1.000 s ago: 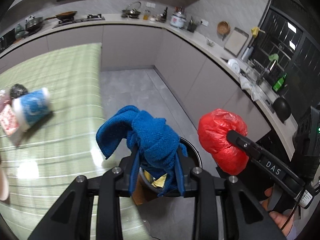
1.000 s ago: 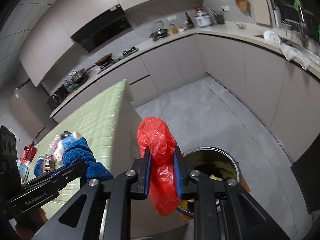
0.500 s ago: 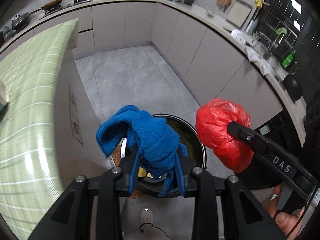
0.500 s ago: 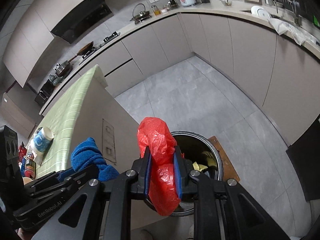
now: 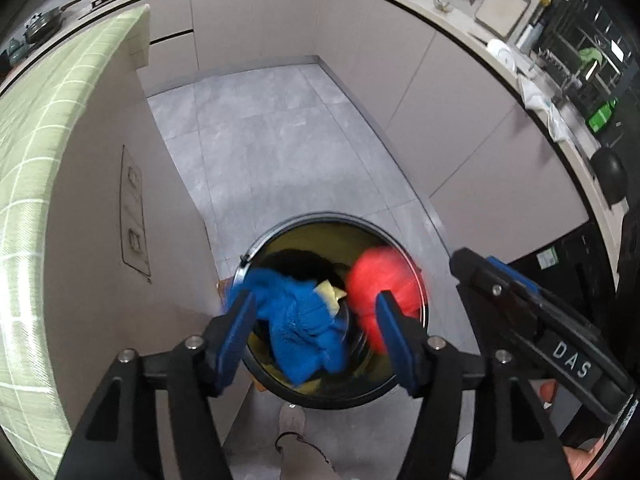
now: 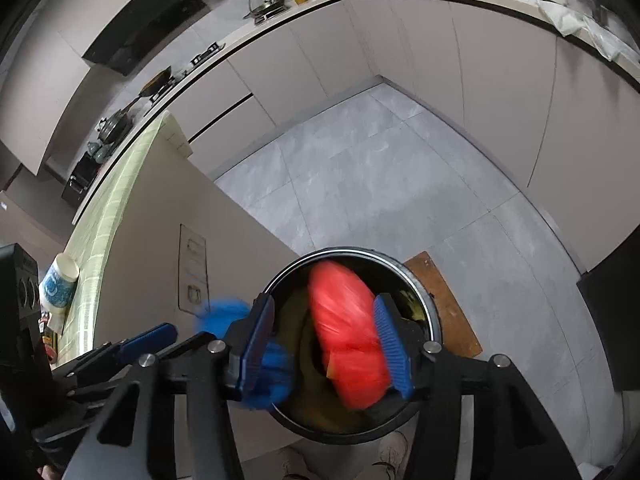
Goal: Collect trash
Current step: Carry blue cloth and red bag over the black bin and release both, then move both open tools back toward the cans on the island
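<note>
A round black trash bin [image 5: 276,240] stands on the grey floor beside the island; it also shows in the right wrist view [image 6: 424,280]. My left gripper [image 5: 316,304] is open above it. A blue cloth [image 5: 304,320] falls blurred between the jaws into the bin. My right gripper [image 6: 324,316] is open above the bin too. A red plastic bag [image 6: 348,340] falls blurred between its jaws; it also shows in the left wrist view [image 5: 376,280]. The blue cloth shows at the left in the right wrist view [image 6: 224,316].
The island with a green checked top [image 5: 36,128] stands at the left, its side panel [image 6: 192,216] next to the bin. A blue-and-white cup [image 6: 60,280] lies on the island. Counters and cabinets [image 5: 440,92] curve around the grey floor [image 5: 272,140]. A brown mat [image 6: 444,300] lies by the bin.
Both grippers have opened and moved down over the bin. The blue cloth and the red bag have left the jaws and are dropping into the bin.
</note>
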Motion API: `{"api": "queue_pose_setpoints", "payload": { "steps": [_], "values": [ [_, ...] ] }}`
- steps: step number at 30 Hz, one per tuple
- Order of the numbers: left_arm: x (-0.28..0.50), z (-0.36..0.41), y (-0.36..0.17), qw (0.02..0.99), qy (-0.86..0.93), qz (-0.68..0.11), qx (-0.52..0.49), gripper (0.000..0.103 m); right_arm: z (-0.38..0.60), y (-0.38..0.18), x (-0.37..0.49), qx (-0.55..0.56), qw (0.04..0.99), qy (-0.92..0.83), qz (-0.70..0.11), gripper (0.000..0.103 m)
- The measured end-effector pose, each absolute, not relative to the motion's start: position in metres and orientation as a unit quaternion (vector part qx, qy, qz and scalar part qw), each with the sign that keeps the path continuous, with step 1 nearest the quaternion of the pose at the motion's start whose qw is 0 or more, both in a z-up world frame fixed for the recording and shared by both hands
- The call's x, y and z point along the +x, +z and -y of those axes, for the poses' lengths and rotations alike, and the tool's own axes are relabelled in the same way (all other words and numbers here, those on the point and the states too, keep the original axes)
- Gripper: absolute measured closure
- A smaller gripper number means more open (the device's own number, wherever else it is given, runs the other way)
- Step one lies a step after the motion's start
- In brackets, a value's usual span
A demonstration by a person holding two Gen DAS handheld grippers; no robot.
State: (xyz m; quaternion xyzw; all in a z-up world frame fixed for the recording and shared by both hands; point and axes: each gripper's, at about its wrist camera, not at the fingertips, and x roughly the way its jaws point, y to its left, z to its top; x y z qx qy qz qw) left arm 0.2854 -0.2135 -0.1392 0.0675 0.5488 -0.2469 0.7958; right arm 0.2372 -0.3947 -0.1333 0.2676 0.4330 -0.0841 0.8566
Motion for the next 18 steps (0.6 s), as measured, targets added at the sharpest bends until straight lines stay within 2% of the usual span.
{"api": "queue_pose_setpoints", "payload": {
  "steps": [10,18],
  "values": [
    [0.278,0.192,-0.077,0.818,-0.259,-0.512,0.042,0.038,0.387,-0.09,0.229,0.256,0.878,-0.086,-0.396,0.048],
    [0.274,0.146,-0.037,0.835,-0.265,-0.482,0.026,0.038,0.33,-0.039,0.232,0.208,0.903,-0.069,-0.369,0.046]
  ]
}}
